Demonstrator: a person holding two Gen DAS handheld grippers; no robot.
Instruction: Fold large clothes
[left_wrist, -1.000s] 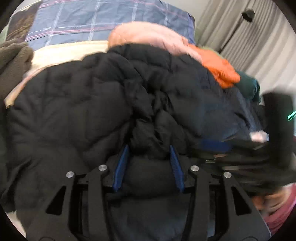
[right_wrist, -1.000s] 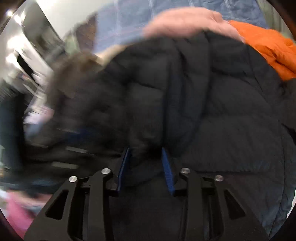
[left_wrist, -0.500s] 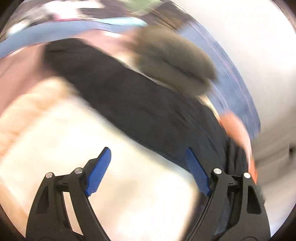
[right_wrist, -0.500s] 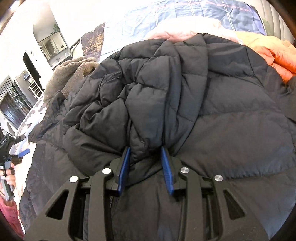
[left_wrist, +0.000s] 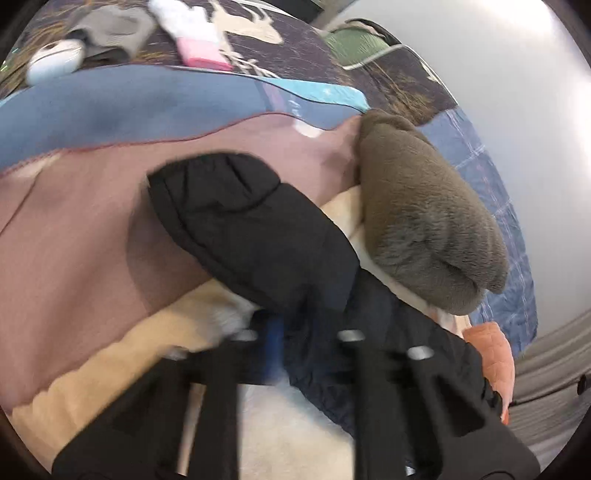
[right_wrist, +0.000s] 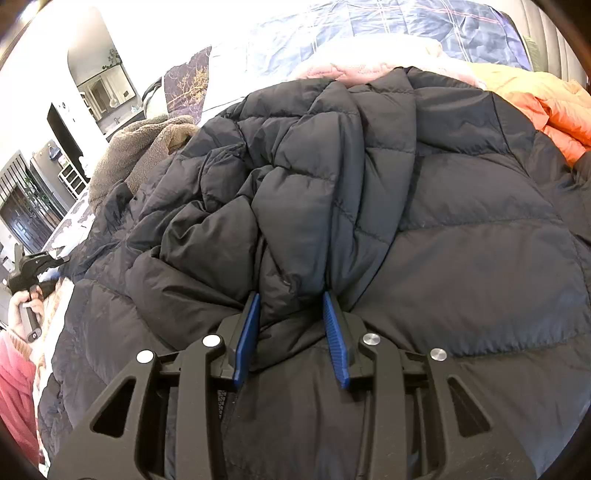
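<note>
A bed heaped with clothing fills both views, its blue plaid quilt running along the far side under a bright wall, with a dark doorway and a shelved alcove off to the left in the right wrist view. In the left wrist view a dark blanket printed with pale deer lies across the far end, and a dusty pink sheet and a cream fleece layer spread below it.

The black quilted puffer jacket lies crumpled over the pile. An orange puffy garment sits beside it at the right, and a brown fleece garment at the left. The right gripper is clamped on a bunched fold of the jacket, its blue pads pressing the fabric from both sides.

In the left wrist view one sleeve of the jacket stretches out over the pink sheet, next to the same brown fleece. The left gripper is heavily blurred. Its jaws have just been closing and now stand shut, with the sleeve's fabric bunched right at them; the blur hides whether any fabric is pinched between the pads. Only one blue pad shows, as a smear.

At the left edge of the right wrist view, a hand holds a gripper handle, cut off by the frame.
</note>
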